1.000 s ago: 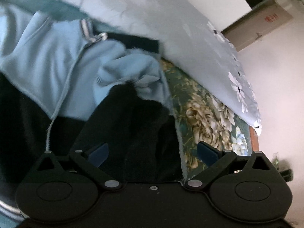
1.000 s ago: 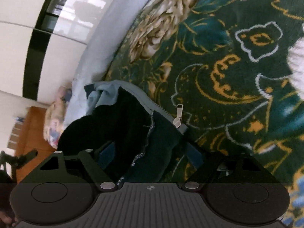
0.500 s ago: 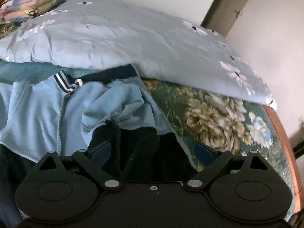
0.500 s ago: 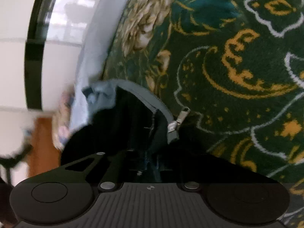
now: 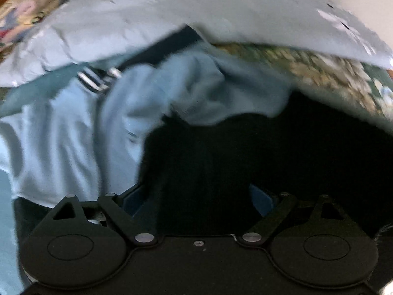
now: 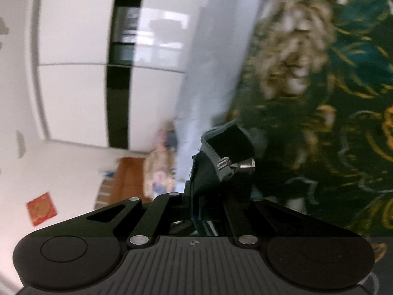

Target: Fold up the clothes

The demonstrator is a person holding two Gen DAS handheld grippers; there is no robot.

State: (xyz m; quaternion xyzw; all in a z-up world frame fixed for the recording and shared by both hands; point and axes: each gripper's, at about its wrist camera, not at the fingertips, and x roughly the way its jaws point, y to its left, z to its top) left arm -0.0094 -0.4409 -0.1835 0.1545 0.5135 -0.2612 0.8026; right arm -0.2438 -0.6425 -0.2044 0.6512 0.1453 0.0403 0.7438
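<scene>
On the green floral bedspread, the right hand-held gripper pinches the dark jacket; the left hand-held gripper gapes.

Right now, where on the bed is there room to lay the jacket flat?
Bare green flowered blanket spreads beside the jacket's zipper end, up to the pale blue quilt. It is crowded in the left view, where the rumpled jacket lies against that quilt.

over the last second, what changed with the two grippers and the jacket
The right gripper has closed on the jacket's dark edge beside the zipper pull and lifted it off the green floral bedspread. The left gripper, its jaws closing slightly, has tipped down over the dark fabric, gripping nothing. The pale blue quilt stayed put.
</scene>
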